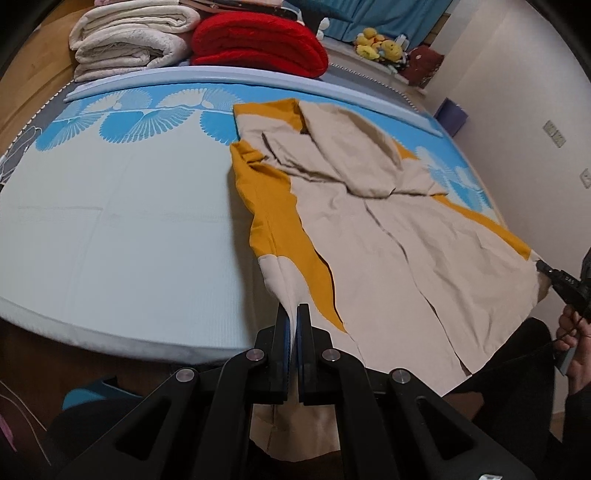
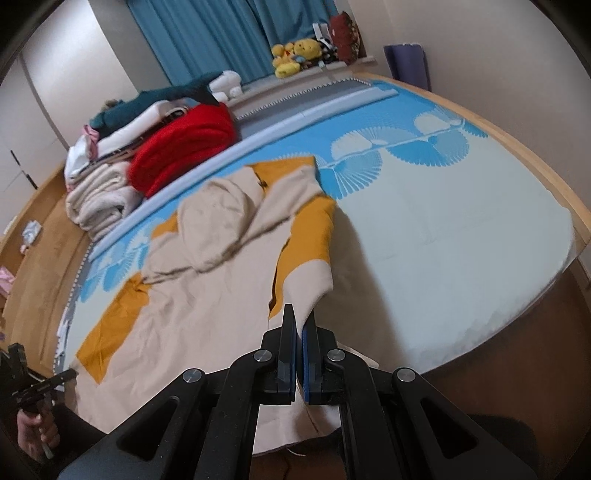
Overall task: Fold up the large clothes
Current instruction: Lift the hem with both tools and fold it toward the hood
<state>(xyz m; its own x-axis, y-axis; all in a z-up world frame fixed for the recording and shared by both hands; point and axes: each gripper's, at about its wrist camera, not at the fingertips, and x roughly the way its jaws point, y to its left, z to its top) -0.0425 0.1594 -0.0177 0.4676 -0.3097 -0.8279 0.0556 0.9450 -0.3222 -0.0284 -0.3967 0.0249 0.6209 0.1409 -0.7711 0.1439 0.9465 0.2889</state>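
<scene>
Left wrist view: the left gripper [image 1: 294, 314] has its jaws closed on a beige corner of the coat [image 1: 399, 229], with the cloth pinched between the blue pads and more of the hem hanging below them. From the jaws the coat runs forward and to the right across the bed [image 1: 122, 229], beige on top with mustard panels along both sides, and its hood lies crumpled at the far end. The bed cover stretches pale to the left of the jaws, with blue fan prints further ahead. Past the coat, ahead and left, a folded cream blanket [image 1: 129, 40] and a red blanket [image 1: 258, 42] sit side by side. Far to the right of the jaws the right gripper [image 1: 546, 275] meets the coat's other near corner, with a hand [image 1: 572, 332] behind it.

Right wrist view: the right gripper [image 2: 303, 321] has its jaws shut on the coat's [image 2: 207, 295] near edge, cloth caught between the pads and draping below them. The coat spreads ahead and to the left of the jaws over the bed [image 2: 461, 229], hood bunched further forward. The red blanket [image 2: 181, 155] and cream blanket [image 2: 99, 199] lie ahead to the left, beyond the coat. Plush toys [image 2: 295, 55] sit far ahead before blue curtains [image 2: 214, 33]. Low at the far left the left gripper [image 2: 55, 380] touches the coat's opposite corner; its grip cannot be made out here
</scene>
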